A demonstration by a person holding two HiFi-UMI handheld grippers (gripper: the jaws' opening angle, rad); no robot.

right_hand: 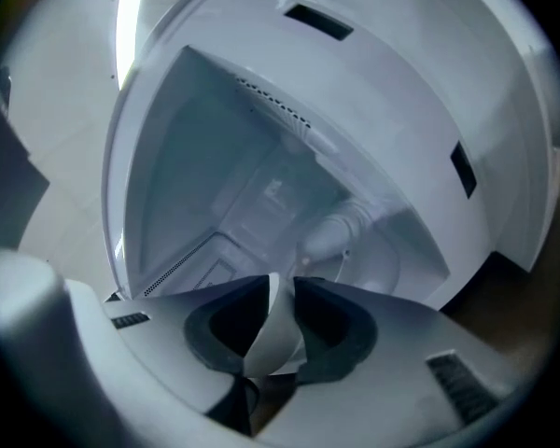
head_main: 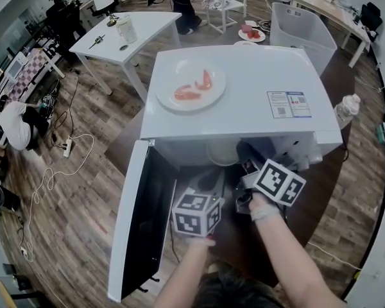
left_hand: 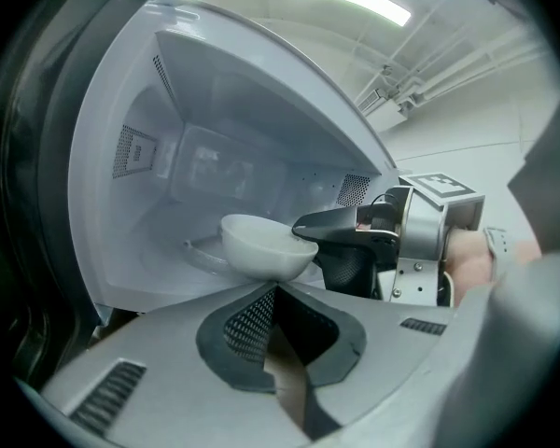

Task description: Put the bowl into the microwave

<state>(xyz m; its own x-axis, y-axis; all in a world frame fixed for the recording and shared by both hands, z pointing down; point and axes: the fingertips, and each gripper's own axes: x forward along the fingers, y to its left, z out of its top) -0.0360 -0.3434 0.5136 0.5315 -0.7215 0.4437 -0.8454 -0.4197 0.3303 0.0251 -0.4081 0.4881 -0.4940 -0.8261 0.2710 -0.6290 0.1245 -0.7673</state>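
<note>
Bowl (head_main: 222,153) half hidden — right gripper (right_hand: 282,295) clamps rim.

White bowl (left_hand: 261,248), white microwave (head_main: 250,82), white plate (head_main: 177,71) with red food (head_main: 205,80), brown floor (head_main: 83,197)

Left gripper (left_hand: 276,289), right gripper (right_hand: 282,284): silver-grey w/ black-padded jaws; b/w marker cubes (head_main: 196,213) — pale wristband (head_main: 264,213).

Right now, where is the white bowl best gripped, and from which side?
Grip the bowl by its near rim, from the open front of the microwave. It is upright with a thin wall, so one jaw fits inside, one outside, as the right tool holds it.
</note>
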